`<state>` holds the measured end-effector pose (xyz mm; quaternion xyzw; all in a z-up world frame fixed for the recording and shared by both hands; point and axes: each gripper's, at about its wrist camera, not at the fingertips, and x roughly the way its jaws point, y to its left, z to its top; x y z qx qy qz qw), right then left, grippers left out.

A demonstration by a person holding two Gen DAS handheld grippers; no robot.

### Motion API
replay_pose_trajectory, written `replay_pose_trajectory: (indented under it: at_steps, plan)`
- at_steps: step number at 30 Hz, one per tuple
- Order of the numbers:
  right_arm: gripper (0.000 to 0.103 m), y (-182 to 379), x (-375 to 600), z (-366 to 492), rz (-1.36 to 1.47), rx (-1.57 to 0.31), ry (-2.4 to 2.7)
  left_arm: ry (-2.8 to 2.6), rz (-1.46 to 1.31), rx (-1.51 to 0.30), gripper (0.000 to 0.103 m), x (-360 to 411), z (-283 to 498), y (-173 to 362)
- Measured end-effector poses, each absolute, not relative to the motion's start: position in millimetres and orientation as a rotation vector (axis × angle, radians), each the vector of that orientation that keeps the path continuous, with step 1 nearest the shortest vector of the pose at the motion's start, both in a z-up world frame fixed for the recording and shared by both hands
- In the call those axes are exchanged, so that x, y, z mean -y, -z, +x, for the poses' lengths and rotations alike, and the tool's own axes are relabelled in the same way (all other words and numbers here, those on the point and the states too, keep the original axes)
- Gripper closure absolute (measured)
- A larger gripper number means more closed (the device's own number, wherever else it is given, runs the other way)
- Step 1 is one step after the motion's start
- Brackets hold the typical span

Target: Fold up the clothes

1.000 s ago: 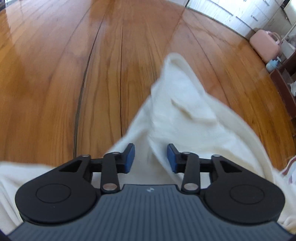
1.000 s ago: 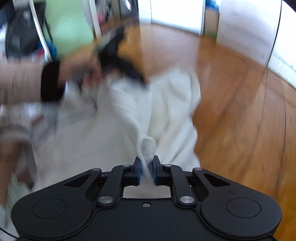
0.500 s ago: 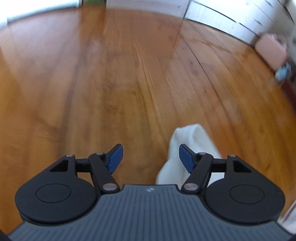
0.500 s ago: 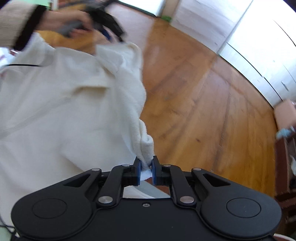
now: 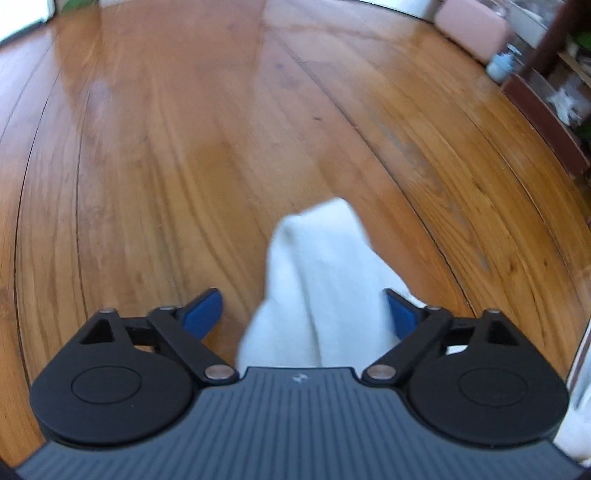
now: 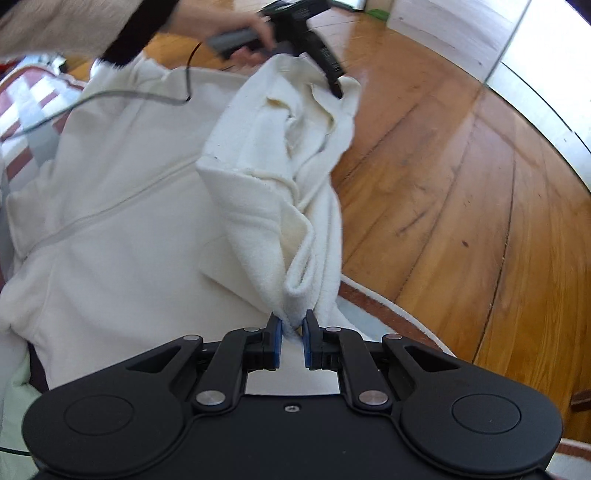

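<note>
White garment (image 6: 122, 229) spread on the rug; its bunched edge runs lengthwise from the right gripper (image 6: 292, 341), pinched tight on one end, to the left gripper (image 5: 304, 312), whose half-open jaws, closing, straddle the other end unpressed.

My right gripper (image 6: 292, 334) pinches a bunched fold of the cream garment (image 6: 122, 236) at six o'clock. Up at twelve o'clock a hand (image 6: 236, 27) holds the left gripper (image 6: 334, 83) against the cloth's far corner. Wooden floor (image 6: 461, 192) fills three o'clock.
</note>
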<state>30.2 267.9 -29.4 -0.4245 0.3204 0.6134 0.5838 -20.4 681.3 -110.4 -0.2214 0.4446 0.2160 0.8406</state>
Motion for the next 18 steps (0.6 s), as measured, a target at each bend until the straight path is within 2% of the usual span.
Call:
replay_pose_trajectory:
  at_steps: [1, 4, 7, 10, 14, 16, 18]
  plan:
    - [0.09, 29, -269, 33, -0.98, -0.742, -1.427, -0.428, -0.414, -0.953, 0.057, -672, -16, 109]
    - [0.09, 35, -271, 53, -0.943, -0.739, -1.353, -0.398, -0.262, -0.966, 0.082, -643, -12, 95]
    - [0.103, 40, -268, 86, -0.875, -0.77, -1.219, -0.437, -0.138, -0.923, 0.085, -619, -20, 70]
    - [0.103, 28, -255, 110, -0.777, -0.737, -1.099, -0.591, -0.156, -0.765, 0.085, -618, -59, 25]
    - [0.102, 5, -237, 126, -0.653, -0.79, -1.049, -0.713, -0.237, -0.483, 0.085, -586, -157, -35]
    - [0.095, 1, -231, 130, -0.606, -0.844, -1.042, -0.771, -0.281, -0.406, 0.085, -554, -204, -45]
    - [0.094, 1, -230, 131, -0.56, -0.897, -1.056, -0.788, -0.336, -0.418, 0.081, -527, -240, -32]
